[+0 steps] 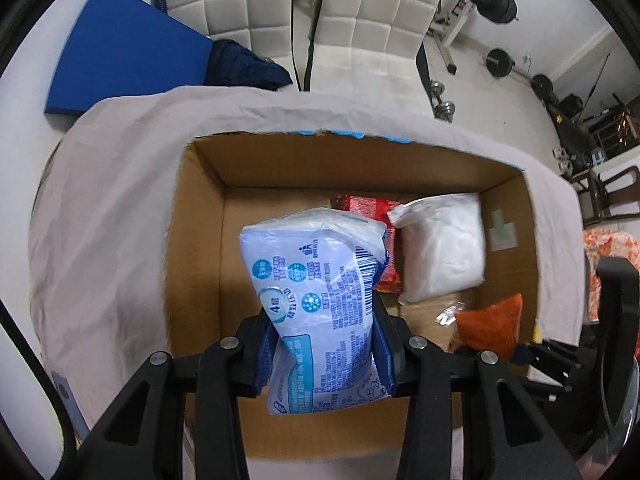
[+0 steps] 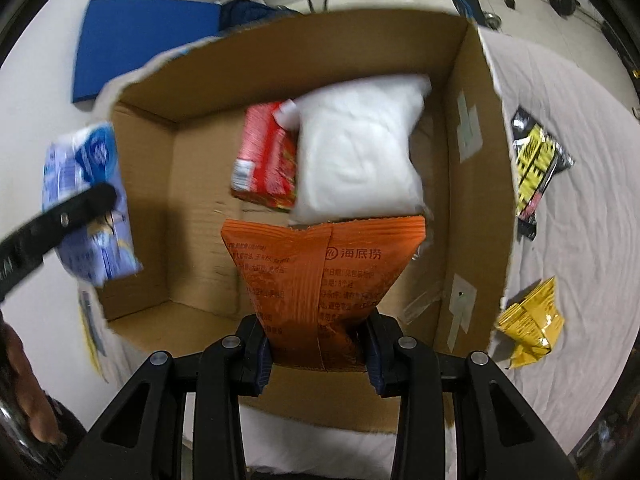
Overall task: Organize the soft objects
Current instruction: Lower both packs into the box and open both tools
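My left gripper [image 1: 324,354] is shut on a blue and white tissue pack [image 1: 316,300] and holds it above the open cardboard box [image 1: 192,240]. My right gripper [image 2: 318,354] is shut on an orange snack bag [image 2: 320,276] over the same box [image 2: 480,160]. Inside the box lie a red packet [image 2: 266,160] and a white soft pack [image 2: 360,148], side by side at the far right. The tissue pack [image 2: 90,204] also shows in the right wrist view, at the box's left edge. The orange bag [image 1: 490,326] shows in the left wrist view at the box's right.
The box stands on a table covered by a pale cloth [image 1: 104,208]. A black and yellow packet [image 2: 536,164] and a yellow bag [image 2: 532,324] lie on the cloth right of the box. White chairs [image 1: 372,24], a blue board [image 1: 124,48] and gym weights [image 1: 500,4] stand beyond.
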`<state>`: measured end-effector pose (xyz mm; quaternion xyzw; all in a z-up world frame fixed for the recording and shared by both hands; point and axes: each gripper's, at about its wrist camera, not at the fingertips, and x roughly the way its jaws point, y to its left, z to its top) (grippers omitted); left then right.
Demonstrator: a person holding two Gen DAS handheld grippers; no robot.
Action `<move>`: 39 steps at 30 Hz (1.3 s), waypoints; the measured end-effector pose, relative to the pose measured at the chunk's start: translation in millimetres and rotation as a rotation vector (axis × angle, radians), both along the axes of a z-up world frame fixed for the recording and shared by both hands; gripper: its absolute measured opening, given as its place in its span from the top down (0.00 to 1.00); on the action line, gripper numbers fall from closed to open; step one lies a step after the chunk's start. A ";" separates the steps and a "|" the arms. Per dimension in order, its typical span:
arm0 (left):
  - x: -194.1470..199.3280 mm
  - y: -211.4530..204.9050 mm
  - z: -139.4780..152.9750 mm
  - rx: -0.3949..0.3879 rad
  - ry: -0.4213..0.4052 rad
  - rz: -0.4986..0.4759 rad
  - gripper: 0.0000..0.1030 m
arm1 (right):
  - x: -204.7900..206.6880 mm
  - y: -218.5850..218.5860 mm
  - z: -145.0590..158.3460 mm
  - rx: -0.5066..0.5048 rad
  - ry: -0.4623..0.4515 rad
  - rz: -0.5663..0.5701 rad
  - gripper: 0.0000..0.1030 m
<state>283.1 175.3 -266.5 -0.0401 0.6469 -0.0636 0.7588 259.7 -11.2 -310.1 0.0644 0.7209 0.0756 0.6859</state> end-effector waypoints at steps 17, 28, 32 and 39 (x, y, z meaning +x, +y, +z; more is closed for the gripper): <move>43.1 0.9 -65.9 0.021 0.074 -0.020 0.63 | -8.7 -1.1 -78.4 -0.046 0.118 -0.012 0.62; 61.1 0.5 -103.5 0.031 0.126 -0.019 0.62 | -4.2 -0.6 -106.0 -0.077 0.128 -0.012 0.61; 64.7 3.3 -109.2 0.027 0.139 -0.018 0.59 | 3.8 -2.6 -104.7 -0.080 0.118 -0.016 0.61; 67.0 17.2 -109.4 0.003 0.147 0.029 0.50 | -2.8 5.6 -97.2 -0.093 0.113 -0.011 0.60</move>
